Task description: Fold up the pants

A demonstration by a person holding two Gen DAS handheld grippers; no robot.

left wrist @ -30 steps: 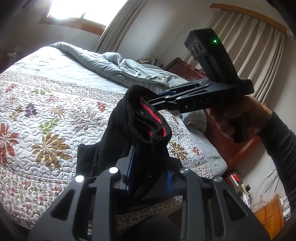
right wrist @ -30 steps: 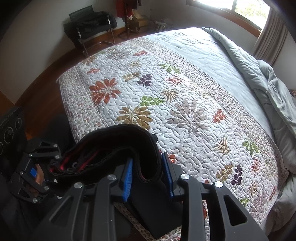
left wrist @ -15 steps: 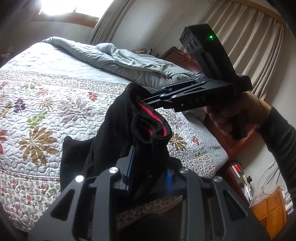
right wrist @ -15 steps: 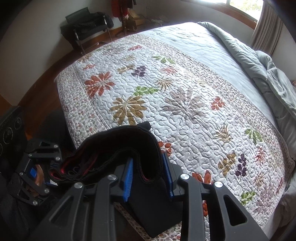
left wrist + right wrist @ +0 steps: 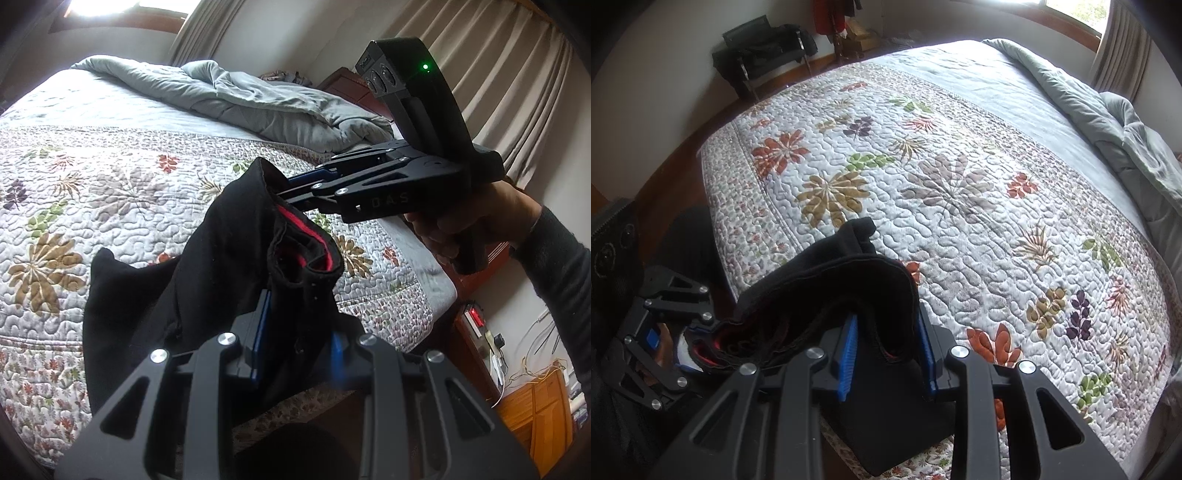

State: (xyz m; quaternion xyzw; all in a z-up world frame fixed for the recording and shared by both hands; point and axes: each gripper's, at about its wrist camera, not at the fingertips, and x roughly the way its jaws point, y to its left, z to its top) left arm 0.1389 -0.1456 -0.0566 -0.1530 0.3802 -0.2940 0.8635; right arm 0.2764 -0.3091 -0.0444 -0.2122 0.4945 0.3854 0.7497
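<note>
Left wrist view has the left gripper (image 5: 295, 332) at the bottom centre, its blue pads clamped on the waistband of the black pants (image 5: 229, 273), whose red inner lining shows along the open band. Cloth hangs down from the grip toward the lower left and drapes over the near edge of the floral quilt (image 5: 92, 192) on the bed. At centre right the right gripper (image 5: 291, 186) comes in from the right, held in a hand (image 5: 461, 225) with a dark sleeve, and pinches the far end of the same waistband. A rumpled grey duvet (image 5: 258, 99) lies along the top of the bed, and curtains (image 5: 498, 74) fill the upper right. Seen from the right wrist, the right gripper (image 5: 888, 350) at the bottom centre grasps the band between its blue pads, the black pants (image 5: 827, 288) bunched just above them over the quilt's near edge. The left gripper (image 5: 692, 334) shows at the lower left, closed on the other end.
</note>
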